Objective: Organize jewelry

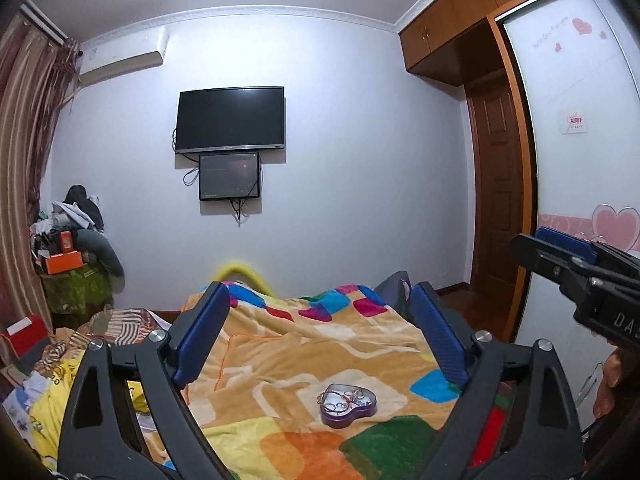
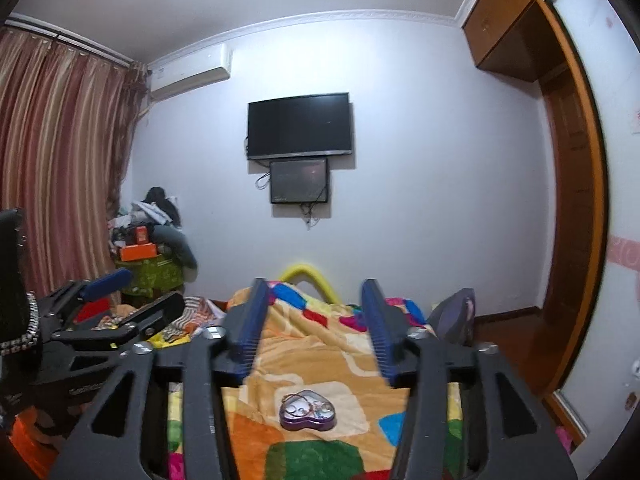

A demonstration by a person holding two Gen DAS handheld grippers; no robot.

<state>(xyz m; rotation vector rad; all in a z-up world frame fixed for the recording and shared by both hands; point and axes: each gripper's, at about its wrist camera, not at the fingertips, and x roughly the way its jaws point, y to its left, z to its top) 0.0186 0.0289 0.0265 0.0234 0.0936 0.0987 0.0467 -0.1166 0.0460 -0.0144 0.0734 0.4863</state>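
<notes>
A purple heart-shaped jewelry tin (image 1: 348, 404) lies open on the colourful blanket (image 1: 280, 360), holding several rings and thin chains. It also shows in the right wrist view (image 2: 307, 413). My left gripper (image 1: 320, 300) is open and empty, held above the bed with the tin low between its blue pads (image 1: 202, 336). My right gripper (image 2: 316, 296) is open and empty, also above the tin. The right gripper shows at the right edge of the left wrist view (image 1: 560, 252); the left gripper shows at the left in the right wrist view (image 2: 120, 296).
The bed fills the foreground. A TV (image 1: 231, 119) hangs on the far wall. A pile of clothes and boxes (image 1: 68, 240) stands at back left by striped curtains (image 2: 60, 160). A wooden wardrobe and door (image 1: 496, 160) are on the right.
</notes>
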